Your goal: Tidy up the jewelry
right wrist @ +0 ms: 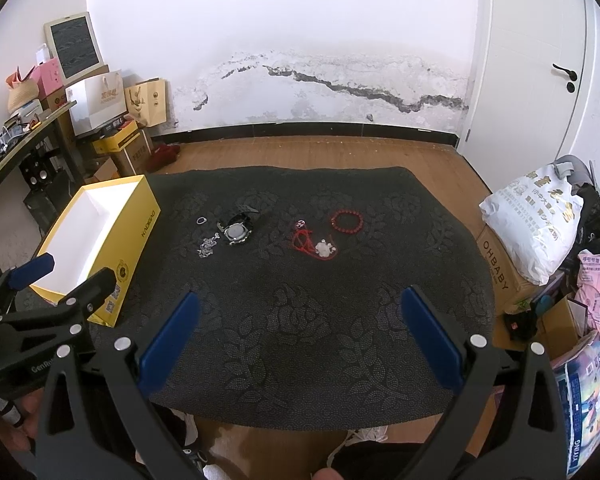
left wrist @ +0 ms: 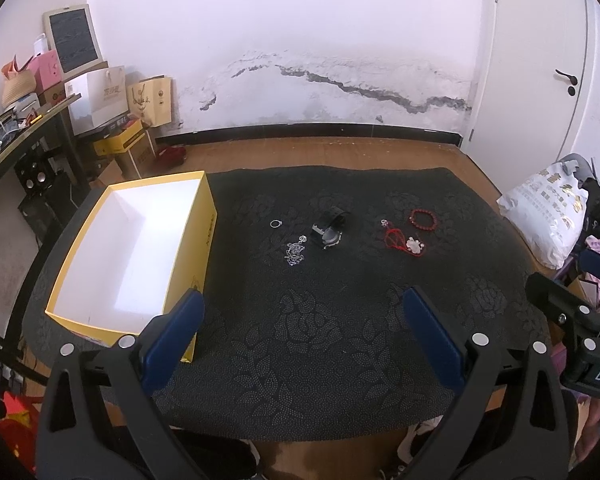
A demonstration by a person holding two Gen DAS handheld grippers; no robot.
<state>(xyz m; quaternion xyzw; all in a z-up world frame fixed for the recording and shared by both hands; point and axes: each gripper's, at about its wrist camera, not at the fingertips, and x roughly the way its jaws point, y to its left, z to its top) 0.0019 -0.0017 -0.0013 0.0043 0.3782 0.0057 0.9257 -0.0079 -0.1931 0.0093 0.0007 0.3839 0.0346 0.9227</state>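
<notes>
On a black patterned mat [left wrist: 320, 340] lie a silver ring [left wrist: 275, 223], a silver chain [left wrist: 296, 254], a black watch [left wrist: 330, 226], a red cord necklace with a pale pendant [left wrist: 404, 242] and a red bead bracelet [left wrist: 423, 219]. An open yellow box [left wrist: 132, 248] with a white, empty inside stands at the mat's left. My left gripper [left wrist: 304, 308] is open and empty, above the mat's near part. My right gripper [right wrist: 300, 310] is open and empty too, short of the jewelry: ring [right wrist: 201, 220], chain [right wrist: 207, 247], watch [right wrist: 238, 228], necklace [right wrist: 314, 245], bracelet [right wrist: 347, 221], box [right wrist: 96, 236].
The right gripper shows at the right edge of the left wrist view [left wrist: 572, 320]; the left gripper shows at the left of the right wrist view [right wrist: 40, 304]. A white bag [right wrist: 536, 220] on a cardboard box [right wrist: 500, 268] stands right of the mat. A desk with clutter [left wrist: 16, 128] stands left.
</notes>
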